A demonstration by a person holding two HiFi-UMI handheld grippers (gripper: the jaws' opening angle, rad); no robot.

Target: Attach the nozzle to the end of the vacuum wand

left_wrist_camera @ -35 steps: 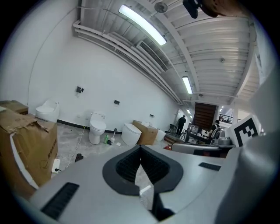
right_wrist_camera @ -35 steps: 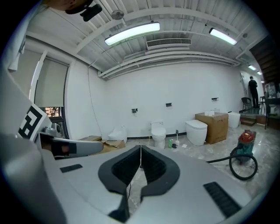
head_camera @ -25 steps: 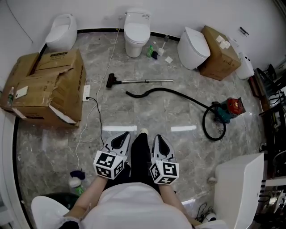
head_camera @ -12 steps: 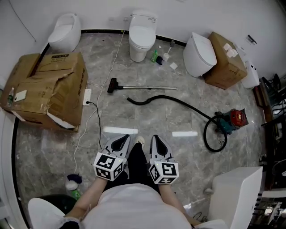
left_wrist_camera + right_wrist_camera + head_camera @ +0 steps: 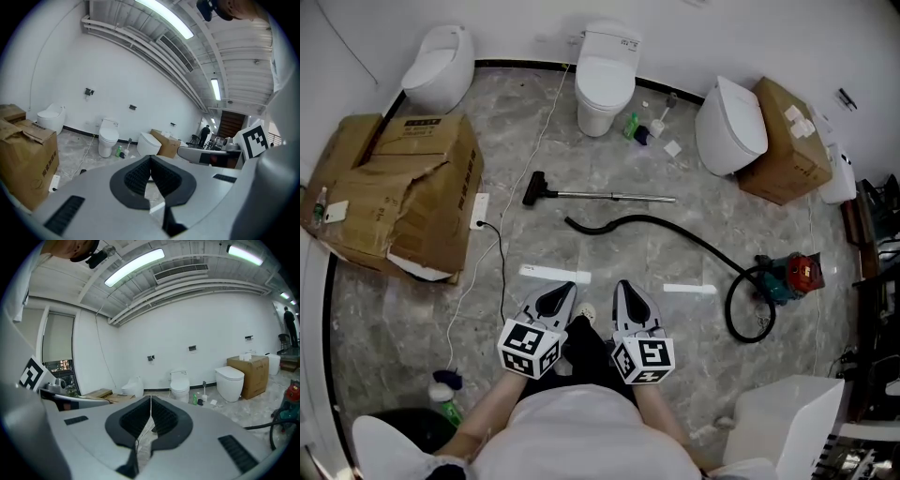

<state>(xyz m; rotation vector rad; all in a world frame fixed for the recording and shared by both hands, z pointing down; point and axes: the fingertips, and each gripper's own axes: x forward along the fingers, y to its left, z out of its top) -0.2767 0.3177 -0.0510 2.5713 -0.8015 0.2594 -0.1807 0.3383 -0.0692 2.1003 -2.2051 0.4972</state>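
Holding both claws low in front of my body, I have nothing in either one. The left gripper (image 5: 561, 289) has its dark ribbed pads pressed together, with only bare floor showing past them. The right gripper (image 5: 622, 286) is closed just the same, and empty. They sit side by side, near each other, pointed out over the grey marble floor (image 5: 609, 253). I judge this is simply a carrying pose while the work lies out of reach.

Well ahead of both claws, the slim silver metal vacuum wand (image 5: 614, 196) lies flat across the floor. The black floor nozzle (image 5: 532, 187) lies at its end, ahead and to the left of my left claw. From here I cannot tell whether the two are joined or only touching. Between the wand and my claws, the black flexible hose (image 5: 656, 225) curves away to the red and teal vacuum body (image 5: 792, 273), well off to the right of my right claw. Spread out on open floor like this, the pieces look set for assembly. I judge I must open both claws before taking anything.
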